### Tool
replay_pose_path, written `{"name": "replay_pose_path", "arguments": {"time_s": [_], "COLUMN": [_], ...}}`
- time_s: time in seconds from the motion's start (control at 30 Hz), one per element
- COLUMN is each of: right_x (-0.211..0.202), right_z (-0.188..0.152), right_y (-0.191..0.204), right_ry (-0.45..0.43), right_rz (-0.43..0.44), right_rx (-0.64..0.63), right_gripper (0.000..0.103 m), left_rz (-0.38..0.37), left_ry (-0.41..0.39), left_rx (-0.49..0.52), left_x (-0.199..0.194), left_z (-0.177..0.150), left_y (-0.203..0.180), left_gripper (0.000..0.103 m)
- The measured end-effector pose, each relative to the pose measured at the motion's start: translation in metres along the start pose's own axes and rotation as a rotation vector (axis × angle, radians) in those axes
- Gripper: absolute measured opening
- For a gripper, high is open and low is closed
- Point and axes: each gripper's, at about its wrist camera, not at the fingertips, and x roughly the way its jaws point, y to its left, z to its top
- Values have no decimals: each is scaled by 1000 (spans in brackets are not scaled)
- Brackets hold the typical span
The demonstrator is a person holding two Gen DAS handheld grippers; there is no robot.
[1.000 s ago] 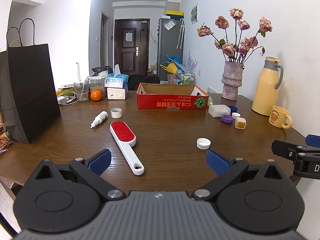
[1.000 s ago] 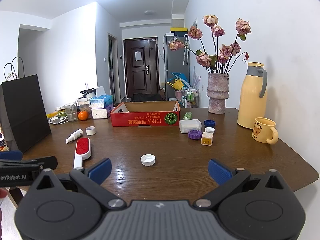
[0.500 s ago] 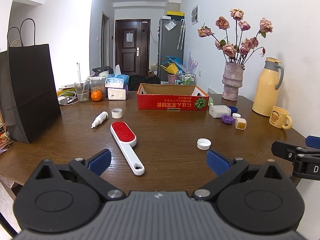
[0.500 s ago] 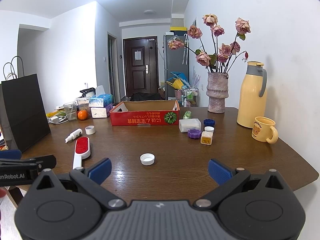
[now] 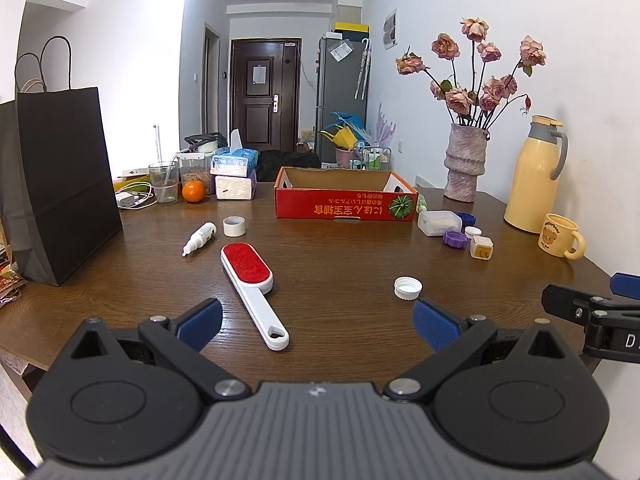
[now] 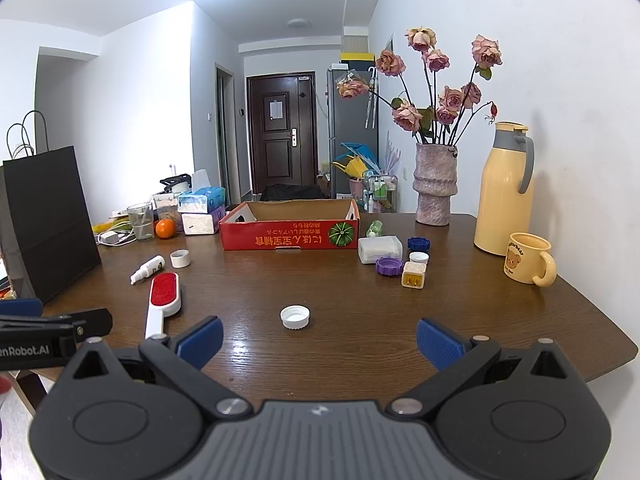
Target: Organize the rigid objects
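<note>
A red-and-white lint brush [image 5: 251,286] [image 6: 162,298] lies on the wooden table, its handle end just ahead of my left gripper [image 5: 316,326], which is open and empty. A white bottle cap [image 5: 407,288] [image 6: 295,316] lies ahead of my right gripper [image 6: 319,340], also open and empty. Farther back are a small white dropper bottle [image 5: 200,237] [image 6: 147,269], a white ring cap [image 5: 234,226] [image 6: 179,258], a clear plastic box [image 6: 379,249], purple [image 6: 388,266] and blue [image 6: 418,243] lids, and a small white cube [image 6: 414,275]. An open red cardboard box [image 5: 346,200] [image 6: 290,231] stands at mid-table.
A black paper bag [image 5: 60,184] stands at the left edge. A vase of dried roses [image 6: 434,184], a yellow thermos [image 6: 505,192] and a yellow mug [image 6: 528,258] line the right side. Tissue boxes, a glass and an orange [image 5: 193,191] crowd the back left.
Both grippers have crept slightly forward over the table; nothing on the table has moved and both stay open.
</note>
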Motion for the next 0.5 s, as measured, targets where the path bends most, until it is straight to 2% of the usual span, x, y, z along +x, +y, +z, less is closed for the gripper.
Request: {"name": "replay_pose_path", "arguments": {"time_s": [0.5], "right_x": [1], "right_z": [0], "right_y": [0], "right_ry": [0], "right_rz": [0], "right_rx": [-1], "right_gripper": [103], "left_rz": [-1], "left_ry": [-1], "left_rx": [0], "left_x": [0], "left_z": [0], "left_y": [0], "left_gripper": [103]}}
